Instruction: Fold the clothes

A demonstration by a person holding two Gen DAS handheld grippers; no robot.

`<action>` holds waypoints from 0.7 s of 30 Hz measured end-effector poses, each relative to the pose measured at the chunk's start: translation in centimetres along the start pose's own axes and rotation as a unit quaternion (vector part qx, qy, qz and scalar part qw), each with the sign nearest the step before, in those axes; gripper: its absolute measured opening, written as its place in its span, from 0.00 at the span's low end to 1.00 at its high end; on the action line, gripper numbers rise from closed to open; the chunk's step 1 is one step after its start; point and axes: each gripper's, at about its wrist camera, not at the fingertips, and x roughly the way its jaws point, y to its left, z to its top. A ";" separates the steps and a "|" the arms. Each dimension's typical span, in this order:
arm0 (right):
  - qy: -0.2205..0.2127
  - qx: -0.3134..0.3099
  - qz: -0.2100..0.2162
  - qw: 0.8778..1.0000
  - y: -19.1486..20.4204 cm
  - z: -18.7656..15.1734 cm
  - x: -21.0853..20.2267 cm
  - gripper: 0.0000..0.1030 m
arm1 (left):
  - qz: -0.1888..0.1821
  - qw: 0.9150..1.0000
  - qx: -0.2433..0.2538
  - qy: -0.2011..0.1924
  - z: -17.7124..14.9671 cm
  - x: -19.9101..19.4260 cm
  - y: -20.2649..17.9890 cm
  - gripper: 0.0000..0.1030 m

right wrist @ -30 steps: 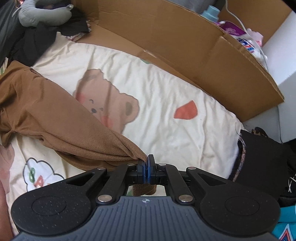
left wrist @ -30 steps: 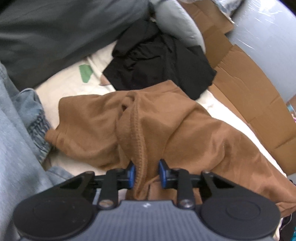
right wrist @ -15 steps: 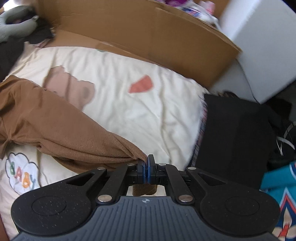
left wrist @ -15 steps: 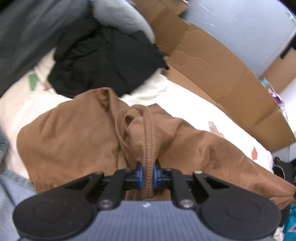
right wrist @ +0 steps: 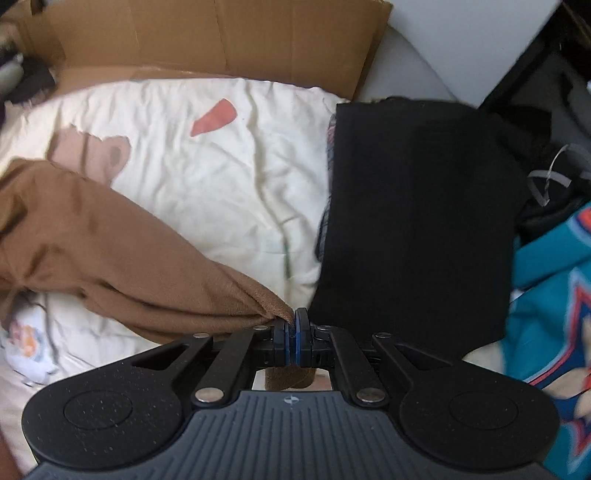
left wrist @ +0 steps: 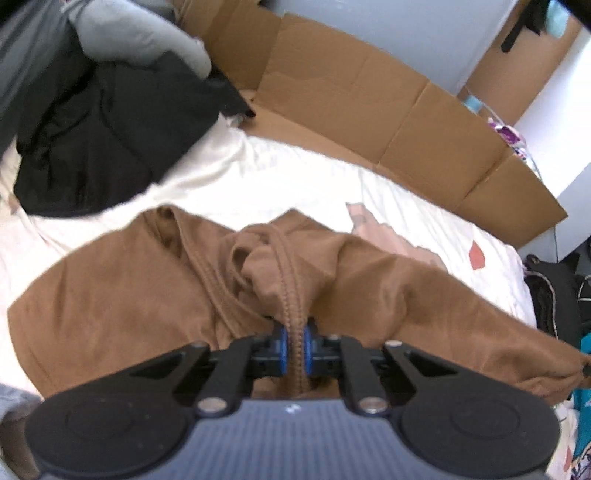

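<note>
Left wrist view: the left gripper (left wrist: 294,349) has its fingers clamped on a stitched hem of the brown garment (left wrist: 129,295) — the cloth lies bunched on the cream bedsheet (left wrist: 295,177).
Behind it: a black garment (left wrist: 110,129) and a grey one (left wrist: 136,33) heaped at the far left, with a cardboard wall (left wrist: 388,122) along the sheet's edge.
Right wrist view: the right gripper (right wrist: 291,338) has its fingers pressed together on a corner of the brown garment (right wrist: 129,258), which trails away to the left.
Beside it: folded black cloth (right wrist: 417,221) just right of the fingers — teal printed fabric (right wrist: 546,314) farther right.
Sheet print: a bear (right wrist: 92,155) and a red shape (right wrist: 214,118).
Writing: none legible in either view.
</note>
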 end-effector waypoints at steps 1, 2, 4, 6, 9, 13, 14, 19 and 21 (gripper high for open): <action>0.001 0.006 0.011 1.000 0.0 -0.3 0.2 0.03 | 0.001 1.000 0.001 -0.002 0.0 -0.4 0.1 0.08; 0.001 0.007 0.024 1.000 0.1 -0.4 0.3 0.05 | 0.004 1.000 0.001 -0.003 0.0 -0.8 0.4 0.08; -0.001 0.009 0.050 0.999 0.3 -0.7 0.6 0.11 | 0.012 1.000 0.000 -0.004 0.0 -1.8 0.9 0.07; -0.007 0.004 0.066 0.998 0.6 -0.9 0.6 0.31 | 0.022 1.000 -0.005 -0.006 -0.1 -2.7 1.5 0.07; -0.018 -0.006 0.090 0.996 1.0 -0.8 0.5 0.40 | 0.039 0.999 -0.010 -0.007 -0.6 -4.3 2.5 0.07; -0.027 -0.011 0.112 0.993 1.5 -0.3 0.3 0.40 | 0.059 0.998 -0.023 -0.002 -1.5 -5.6 3.9 0.07; -0.029 -0.012 0.115 0.993 1.7 -0.1 0.2 0.40 | 0.062 0.998 -0.027 0.000 -1.7 -5.8 4.3 0.07; -0.041 -0.020 0.133 0.990 2.8 0.7 0.2 0.40 | 0.092 0.995 -0.037 0.006 -3.0 -7.0 6.0 0.06; -0.046 -0.022 0.140 0.989 3.3 1.0 0.2 0.40 | 0.109 0.993 -0.044 0.008 -3.4 -7.8 7.0 0.06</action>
